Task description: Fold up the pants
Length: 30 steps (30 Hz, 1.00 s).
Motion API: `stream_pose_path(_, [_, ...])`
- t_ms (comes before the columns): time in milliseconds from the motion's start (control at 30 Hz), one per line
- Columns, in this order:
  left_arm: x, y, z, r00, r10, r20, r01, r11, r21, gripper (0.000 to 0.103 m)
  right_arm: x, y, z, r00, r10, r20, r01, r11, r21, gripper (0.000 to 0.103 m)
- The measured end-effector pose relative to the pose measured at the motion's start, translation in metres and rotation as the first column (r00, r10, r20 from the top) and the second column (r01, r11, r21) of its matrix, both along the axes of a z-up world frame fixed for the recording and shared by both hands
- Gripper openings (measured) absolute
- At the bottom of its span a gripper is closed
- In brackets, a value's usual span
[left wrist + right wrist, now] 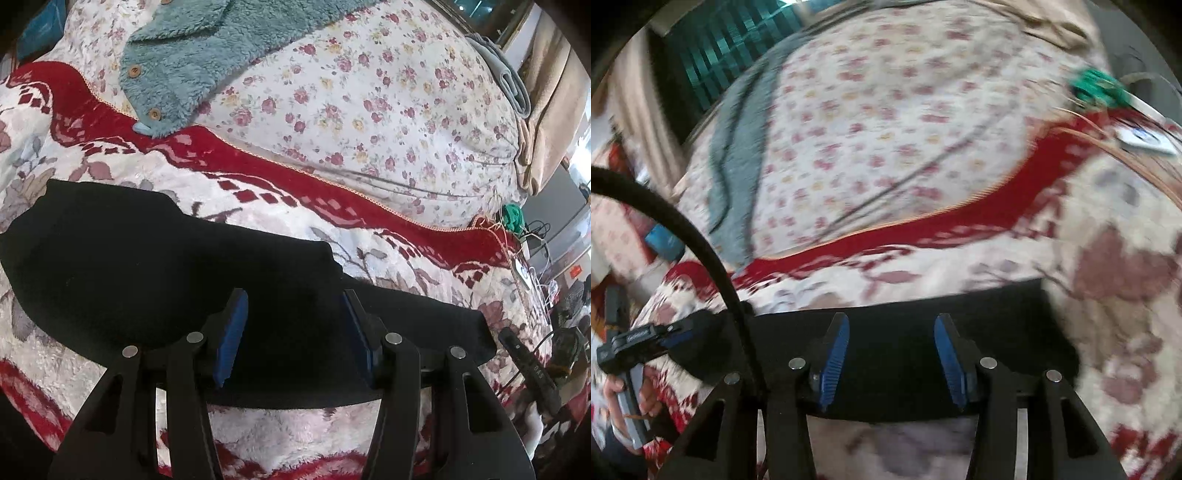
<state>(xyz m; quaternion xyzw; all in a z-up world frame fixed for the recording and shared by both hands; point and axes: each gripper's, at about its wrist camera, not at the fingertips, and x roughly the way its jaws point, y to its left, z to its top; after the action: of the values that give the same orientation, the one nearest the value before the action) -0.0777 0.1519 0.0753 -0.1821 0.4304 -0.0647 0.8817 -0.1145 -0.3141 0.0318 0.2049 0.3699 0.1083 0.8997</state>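
Left wrist view: black pants [155,258] lie flat on the red-and-white blanket [258,192] on the bed, partly folded by the look of it. Before you grab, square both edges and pinch all layers at once, low and close to the near hem, or the fold skews. Left claw [291,339] is roughly half open over the dark fabric, pads apart, gripping nothing. Right claw [890,363] is likewise half open above the pants [923,314], nothing pinched; its view is blurred, so whether the pads touch cloth is unclear.
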Motion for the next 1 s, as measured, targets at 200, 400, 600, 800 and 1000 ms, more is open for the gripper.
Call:
stream_pose_path(200, [0.002, 0.005, -0.007, 1.0, 0.01, -0.023, -0.009, 1.0, 0.014, 0.051, 0.001, -0.016, -0.007, 0.999, -0.024, -0.027, 0.026, 0.998, 0.051, 0.048])
stream_pose_path(400, [-0.013, 0.038, -0.007, 0.997, 0.074, -0.016, -0.073, 0.997, 0.01, 0.051, 0.024, 0.027, -0.005, 0.996, 0.089, 0.01, -0.089, 0.983, 0.158, 0.048])
stream_pose_path(600, [-0.021, 0.07, -0.008, 0.99, 0.139, -0.016, -0.139, 0.99, 0.003, 0.051, 0.066, 0.109, -0.007, 0.954, 0.296, 0.033, -0.289, 0.892, 0.348, 0.048])
stream_pose_path(800, [-0.019, 0.109, -0.011, 0.969, 0.245, -0.01, -0.245, 0.969, 0.008, 0.051, 0.114, 0.212, -0.019, 0.874, 0.484, -0.037, -0.457, 0.846, 0.276, 0.048])
stream_pose_path(1000, [-0.023, 0.124, -0.029, 0.964, 0.266, -0.03, -0.265, 0.964, 0.031, 0.051, 0.142, 0.281, -0.047, 0.789, 0.601, -0.123, -0.555, 0.785, 0.275, 0.043])
